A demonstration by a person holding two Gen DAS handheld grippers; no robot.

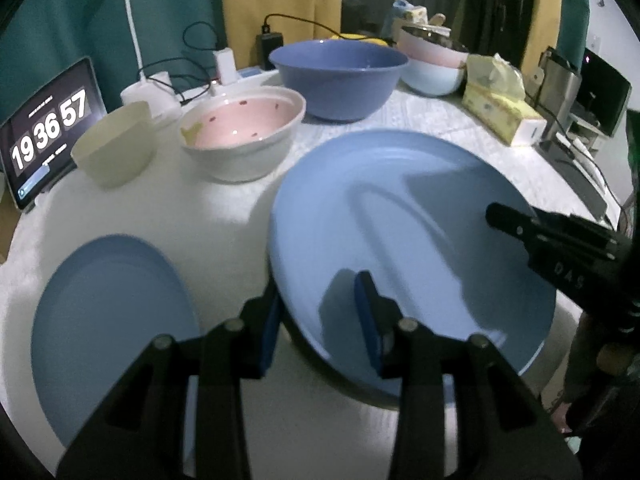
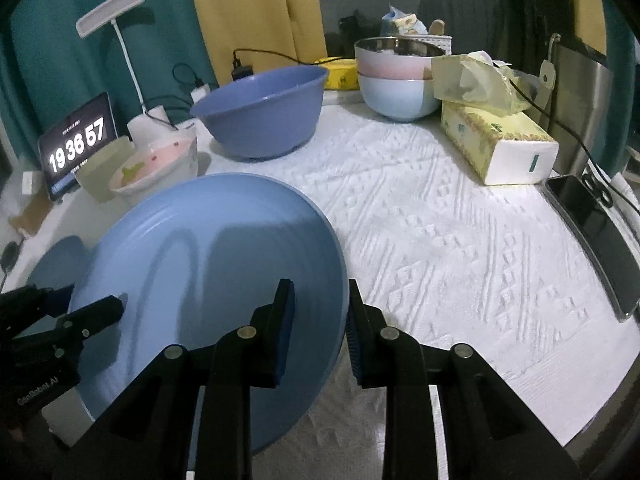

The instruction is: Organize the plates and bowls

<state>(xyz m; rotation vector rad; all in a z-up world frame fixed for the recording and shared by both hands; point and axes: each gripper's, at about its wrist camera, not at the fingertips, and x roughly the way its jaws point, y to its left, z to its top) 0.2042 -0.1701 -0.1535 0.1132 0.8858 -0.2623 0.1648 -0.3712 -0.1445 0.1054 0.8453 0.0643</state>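
The big plate [image 1: 400, 240] hangs tilted above the white surface [image 2: 460, 240], carried by both tools: the left hand-held gripper [image 1: 320, 320] is clamped on its near-left rim, one pad under the edge and one on the face, and the right hand-held gripper [image 2: 320, 328] is clamped on the opposite rim in the same way. A smaller plate [image 1: 108, 320] lies flat on the surface just left of it, a likely place to stack. The risk, as I judge it, is that each grip bites only a thin, smooth lip; if the two hands drift apart or roll unevenly, the rim could slide out of one pair of pads and the plate would swing down onto the small plate or knock the pink bowl [image 1: 244, 136] nearby. The left wrist view shows the small plate whole and the cream cup [image 1: 116, 148] beside the pink bowl; the right wrist view shows only a sliver of that plate, but adds the open stretch of surface, the tissue box [image 2: 496, 144] and a phone [image 2: 588, 236] at the far edge.
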